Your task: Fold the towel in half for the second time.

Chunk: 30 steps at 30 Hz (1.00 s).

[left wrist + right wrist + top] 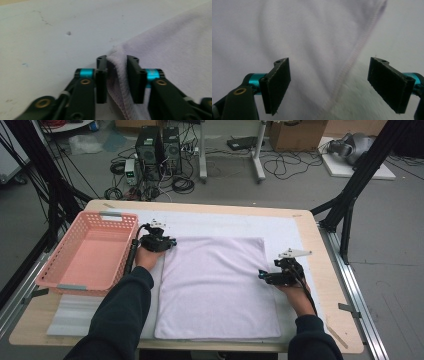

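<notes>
Two tongs at one soft towel: corner pinched, side edge not yet taken

Nearest the person, the towel lay flat and spread on the white padded mat covering the desk, its near hem close to the desk's front edge. It appeared light, limp and fleecy, with a stitched hem; it would drape and fold rather than hold shape, and a shallow bite would be liable to slip off the pile.

At mid-depth on the right side, the right tongs stood spread wide, the hemmed edge running between the jaws and touching neither. Nothing was held.

Farther off, at the far left corner, the left tongs were drawn in on the towel's corner, the hem bunched upright between the jaws, though a slight gap remained visible on the right jaw's side.

Judgement: corners and hems are the sound holds, taken deep.

Beyond, the pink basket stood to the left, apart from the towel.
</notes>
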### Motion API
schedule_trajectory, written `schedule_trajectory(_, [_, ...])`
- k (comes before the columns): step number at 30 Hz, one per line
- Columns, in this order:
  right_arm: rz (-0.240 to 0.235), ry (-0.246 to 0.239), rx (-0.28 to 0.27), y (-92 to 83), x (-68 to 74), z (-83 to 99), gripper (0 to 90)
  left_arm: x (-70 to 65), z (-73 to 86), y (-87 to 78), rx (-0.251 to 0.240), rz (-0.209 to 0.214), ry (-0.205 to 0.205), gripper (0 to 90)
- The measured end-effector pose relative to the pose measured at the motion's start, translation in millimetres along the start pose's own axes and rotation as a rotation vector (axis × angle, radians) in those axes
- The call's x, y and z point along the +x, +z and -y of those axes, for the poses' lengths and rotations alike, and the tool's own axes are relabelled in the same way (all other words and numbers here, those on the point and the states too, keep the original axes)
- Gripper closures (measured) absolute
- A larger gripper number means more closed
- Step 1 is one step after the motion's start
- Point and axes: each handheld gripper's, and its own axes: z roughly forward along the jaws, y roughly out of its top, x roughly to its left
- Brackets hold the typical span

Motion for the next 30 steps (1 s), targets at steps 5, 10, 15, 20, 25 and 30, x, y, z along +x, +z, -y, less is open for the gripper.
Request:
schedule_trajectory(5, [-0.015,0.022,0.042,22.8,-18.3,-22.1,17.2,1.4,0.6,0.0,-0.003,0.014,-0.011,79.9])
schedule_trajectory(10, [0.063,0.059,0.015,39.9,-35.6,-39.3,17.3,0.9,1.2,-0.7,-0.001,0.012,-0.009,80.5])
schedule_trajectory(15, [0.142,0.073,0.039,63.4,-45.1,-52.7,17.1,1.6,1.3,-0.4,-0.005,0.020,-0.021,80.6])
schedule_trajectory(20, [0.118,0.013,0.055,80.6,-42.2,-64.1,31.1,2.6,1.5,-0.5,-0.005,0.023,-0.025,80.7])
schedule_trajectory(25, [0.050,0.001,0.030,80.5,-38.5,-66.5,80.7,3.0,1.4,-1.3,-0.009,0.014,-0.040,82.4])
schedule_trajectory(30, [0.108,-0.033,-0.013,73.3,-35.8,-70.9,82.2,4.2,-2.2,-13.6,-0.127,-0.013,-0.066,83.0])
